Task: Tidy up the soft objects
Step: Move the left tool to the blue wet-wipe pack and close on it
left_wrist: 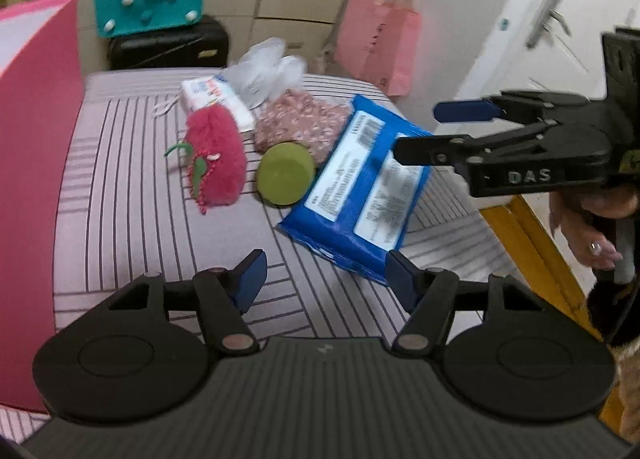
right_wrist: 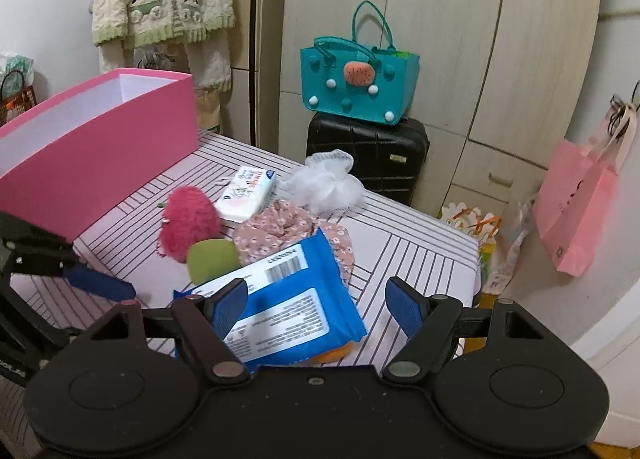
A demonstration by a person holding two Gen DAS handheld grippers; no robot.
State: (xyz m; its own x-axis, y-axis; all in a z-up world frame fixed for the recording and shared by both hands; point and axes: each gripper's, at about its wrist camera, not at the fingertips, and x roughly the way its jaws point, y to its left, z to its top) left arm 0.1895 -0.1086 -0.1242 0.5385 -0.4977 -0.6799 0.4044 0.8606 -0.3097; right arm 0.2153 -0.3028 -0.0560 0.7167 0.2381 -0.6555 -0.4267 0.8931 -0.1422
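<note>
The left hand-held gripper (left_wrist: 324,279) hangs over the striped bench (left_wrist: 132,219) with its blue pads parted about halfway and nothing between them. The lower corner of the blue wipes pack (left_wrist: 360,183) lies just ahead of its right pad, at about one o'clock from the jaws; whether they touch cannot be told.

The right hand-held gripper (right_wrist: 318,309) is spread wide. In its own view the wipes pack (right_wrist: 280,299) sits between the pads, near the left one, with a clear gap to the right pad, so nothing is gripped. From the left wrist view this gripper (left_wrist: 416,131) reaches in from three o'clock, its tips over the pack's far edge.

At eleven o'clock from the pack lie a green round sponge (left_wrist: 286,173), a red plush strawberry (left_wrist: 218,159), a floral fabric piece (left_wrist: 300,127), a small tissue pack (left_wrist: 216,97) and a white mesh pouf (left_wrist: 266,67). A pink box (right_wrist: 96,143) stands at ten o'clock on the bench.
</note>
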